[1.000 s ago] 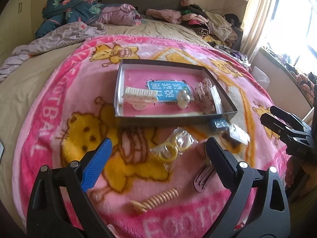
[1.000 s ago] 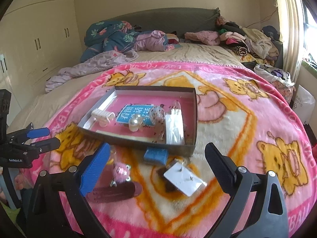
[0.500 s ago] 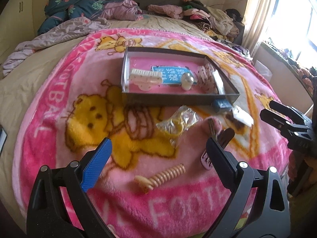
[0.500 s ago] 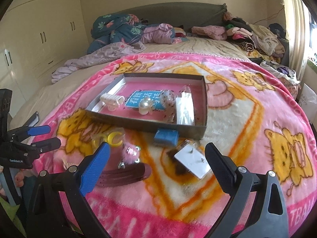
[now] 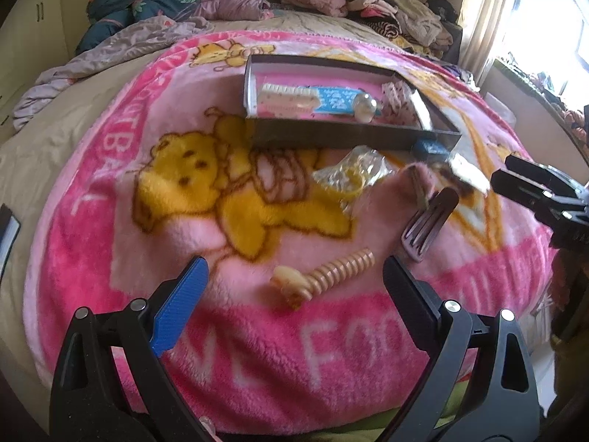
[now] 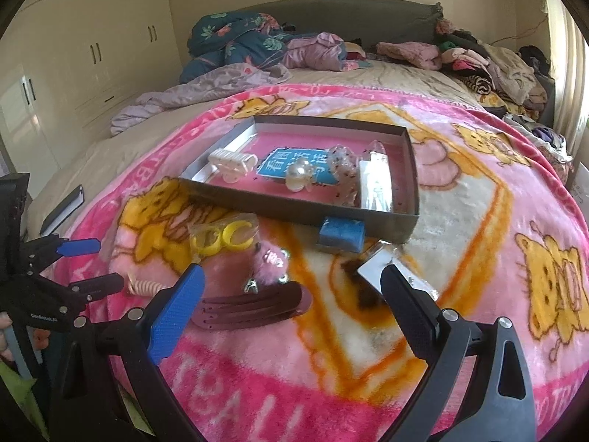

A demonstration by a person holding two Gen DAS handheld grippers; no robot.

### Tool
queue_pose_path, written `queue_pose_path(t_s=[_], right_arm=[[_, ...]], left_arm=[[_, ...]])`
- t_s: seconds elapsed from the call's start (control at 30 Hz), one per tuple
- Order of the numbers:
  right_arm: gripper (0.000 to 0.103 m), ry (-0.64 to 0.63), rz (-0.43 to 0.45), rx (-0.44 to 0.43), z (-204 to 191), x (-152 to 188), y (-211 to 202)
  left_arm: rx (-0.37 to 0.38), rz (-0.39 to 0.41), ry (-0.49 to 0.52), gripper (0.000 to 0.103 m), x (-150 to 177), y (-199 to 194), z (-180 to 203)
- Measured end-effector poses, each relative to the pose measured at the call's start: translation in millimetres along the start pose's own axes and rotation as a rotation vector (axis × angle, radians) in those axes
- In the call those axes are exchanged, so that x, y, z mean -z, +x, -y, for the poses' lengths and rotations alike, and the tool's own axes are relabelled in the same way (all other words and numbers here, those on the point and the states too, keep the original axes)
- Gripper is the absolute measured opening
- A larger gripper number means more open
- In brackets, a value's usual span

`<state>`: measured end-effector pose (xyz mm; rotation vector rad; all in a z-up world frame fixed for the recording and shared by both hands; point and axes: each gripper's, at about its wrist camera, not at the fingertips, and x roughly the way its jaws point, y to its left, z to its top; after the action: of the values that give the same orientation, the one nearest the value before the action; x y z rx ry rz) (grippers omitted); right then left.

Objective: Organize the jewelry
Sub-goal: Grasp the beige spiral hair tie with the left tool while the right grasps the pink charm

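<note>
A shallow grey box [image 5: 331,140] [image 6: 294,204] with a pink floor lies on the pink blanket and holds a white clip, a blue card, a clear bead and small packets. In front of it lie a bag of yellow rings [image 5: 353,173] [image 6: 221,237], a beige spiral hair clip [image 5: 324,274] [image 6: 141,287], a dark maroon hair clip [image 5: 429,221] [image 6: 254,311], a fluffy pink piece [image 6: 270,261], a blue pad [image 6: 340,234] and a silver card [image 6: 394,269]. My left gripper [image 5: 294,298] is open just before the spiral clip. My right gripper [image 6: 291,309] is open over the maroon clip.
The bed carries heaps of clothes and bedding [image 6: 257,44] at the back. Cupboards [image 6: 73,59] line the left wall, and a window with a curtain [image 5: 515,18] is at the right. A dark flat object [image 6: 62,210] lies at the bed's left edge.
Both grippers have drawn back toward the near edge of the bed and lowered, so the box looks farther off. The spiral clip and the maroon clip now lie near the fingertips.
</note>
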<state>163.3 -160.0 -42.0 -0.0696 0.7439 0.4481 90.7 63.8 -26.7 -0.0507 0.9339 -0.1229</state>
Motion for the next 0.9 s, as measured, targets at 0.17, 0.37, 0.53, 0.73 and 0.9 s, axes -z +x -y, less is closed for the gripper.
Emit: queue_pose_path(t_s=[0.17, 0.37, 0.53, 0.73, 0.9], right_arm=[[0.094, -0.018, -0.017, -0.01, -4.9, 1.1, 6.8], [0.094, -0.038, -0.037, -0.018, -9.5, 1.1, 17.2], [0.094, -0.044, -0.051, -0.02, -9.3, 0.4, 26.3], [0.093, -0.06, -0.08, -0.018, -9.9, -3.2, 41.3], [0.085, -0.093, -0.109, -0.018, -13.6, -8.6, 57.6]], left_arm=[[-0.018, -0.025, 0.033, 0.087, 9.4, 8.5, -1.3], [-0.007, -0.05, 0.025, 0.087, 19.2, 22.7, -4.9], [-0.027, -0.037, 0.106, 0.087, 18.5, 33.7, 3.1], [-0.04, -0.028, 0.164, 0.087, 5.3, 46.5, 11.4], [-0.017, -0.041, 0.235, 0.072, -1.3, 55.0, 25.4]])
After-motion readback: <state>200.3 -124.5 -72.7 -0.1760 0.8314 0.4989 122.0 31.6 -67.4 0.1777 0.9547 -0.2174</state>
